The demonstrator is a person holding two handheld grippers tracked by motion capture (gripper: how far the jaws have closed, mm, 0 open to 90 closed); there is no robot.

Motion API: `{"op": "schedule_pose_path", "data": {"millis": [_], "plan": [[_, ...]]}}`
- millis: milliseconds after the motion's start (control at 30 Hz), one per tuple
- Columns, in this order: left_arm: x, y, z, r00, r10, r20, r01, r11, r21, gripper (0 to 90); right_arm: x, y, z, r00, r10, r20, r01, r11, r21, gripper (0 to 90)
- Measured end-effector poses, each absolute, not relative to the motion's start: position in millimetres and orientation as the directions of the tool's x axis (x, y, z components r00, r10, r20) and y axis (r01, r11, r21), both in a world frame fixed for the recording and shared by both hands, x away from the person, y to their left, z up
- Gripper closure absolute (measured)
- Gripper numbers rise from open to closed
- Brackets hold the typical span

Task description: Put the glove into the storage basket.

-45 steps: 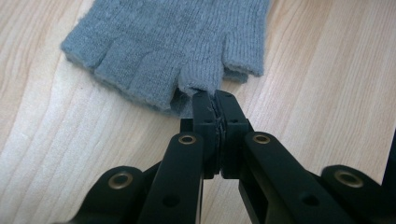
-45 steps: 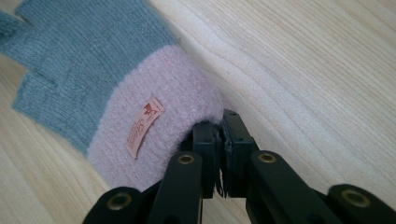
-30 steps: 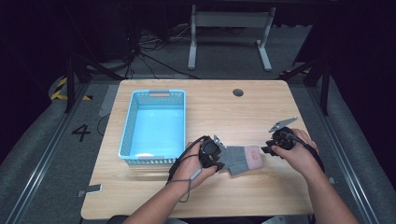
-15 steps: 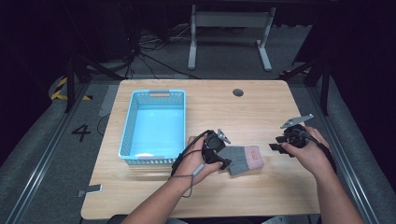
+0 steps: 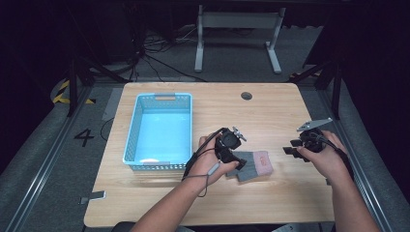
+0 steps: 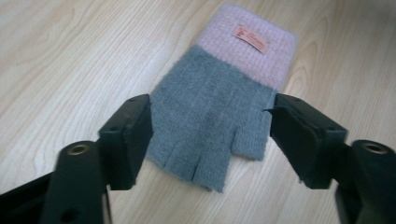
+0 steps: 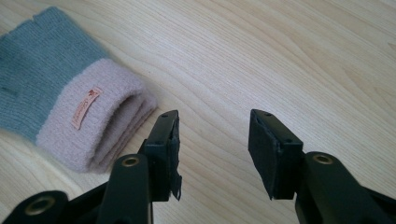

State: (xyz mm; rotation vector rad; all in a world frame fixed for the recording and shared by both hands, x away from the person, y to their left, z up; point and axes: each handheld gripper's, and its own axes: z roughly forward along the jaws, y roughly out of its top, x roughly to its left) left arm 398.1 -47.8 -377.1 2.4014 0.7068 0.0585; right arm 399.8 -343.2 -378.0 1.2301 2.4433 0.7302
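Table (image 5: 270, 104): glove (image 6: 219, 107) lies between left gripper's (image 6: 210, 135) fingers (image 6: 128, 135).

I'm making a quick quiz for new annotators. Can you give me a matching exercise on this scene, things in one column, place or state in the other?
Things:
1. glove
2. basket
3. left hand-held gripper
4. right hand-held gripper

Places or states:
A. light blue, on the table's left half
B. open above bare wood, beside the pink cuff
C. lying flat, grey with a pink cuff
D. open, jaws either side of the grey finger end

Pairs: 1-C, 2-A, 3-D, 4-B
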Motion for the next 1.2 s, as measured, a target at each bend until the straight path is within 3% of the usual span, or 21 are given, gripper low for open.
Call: {"op": "schedule_pose_path", "data": {"millis": [100,433,1200], "plan": [[403,-50,-379,0.846,0.508,-0.165,0.497,-0.637,0.589,29.9,399,-345,-378,-0.579,0.814,-0.042,0.656,0.496,0.569,54.1],[406,-71,-399,0.882,0.46,-0.102,0.432,-0.704,0.563,26.9,397,-344,-378,-0.583,0.811,-0.04,0.65,0.495,0.577,53.0],[418,-96,-438,0.888,0.455,-0.067,0.426,-0.759,0.492,15.2,388,-351,-377,-0.589,0.808,0.01,0.647,0.464,0.605,48.7]]}}
